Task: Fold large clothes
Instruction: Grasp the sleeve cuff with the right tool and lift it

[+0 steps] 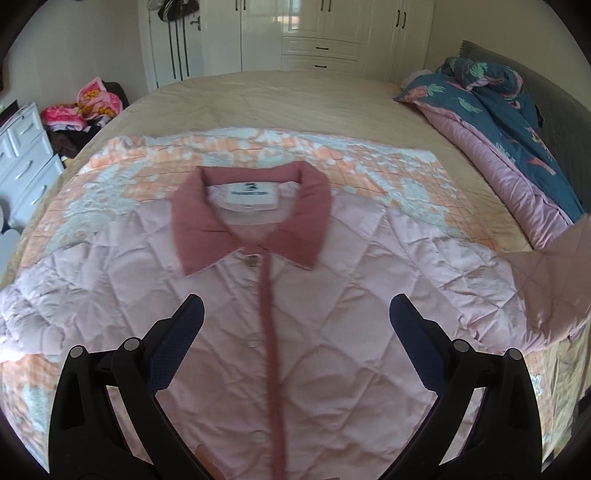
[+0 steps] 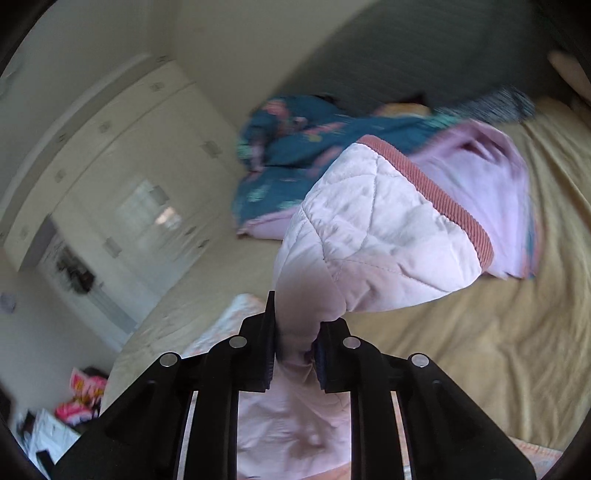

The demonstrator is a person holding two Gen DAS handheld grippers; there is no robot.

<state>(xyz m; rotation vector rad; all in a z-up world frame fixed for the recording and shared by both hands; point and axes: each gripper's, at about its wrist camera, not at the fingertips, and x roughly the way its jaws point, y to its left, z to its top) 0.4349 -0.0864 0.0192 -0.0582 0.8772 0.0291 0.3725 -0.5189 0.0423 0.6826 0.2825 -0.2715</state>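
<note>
Our left gripper's fingers (image 1: 184, 347) stand spread wide with nothing between them, hovering above the front of the pink quilted jacket (image 1: 295, 332). The left gripper (image 1: 295, 314) looks down on the buttoned placket (image 1: 266, 332) and the darker pink collar (image 1: 251, 221). We see the jacket lying face up on an orange-and-white patterned blanket (image 1: 147, 162), which is spread over the tan bed (image 1: 277, 103).

Our right gripper (image 2: 295, 332) pinches a sleeve (image 2: 369, 240) of the jacket, its fingers pressed onto the bunched fabric. The sleeve end, with its ribbed pink cuff (image 2: 436, 195), hangs lifted above the bed. Behind it lies a blue patterned duvet (image 2: 295, 147) with a pink lining. White wardrobes (image 1: 332, 33) stand beyond the bed, and a white drawer unit (image 1: 26, 155) sits at its left side.
</note>
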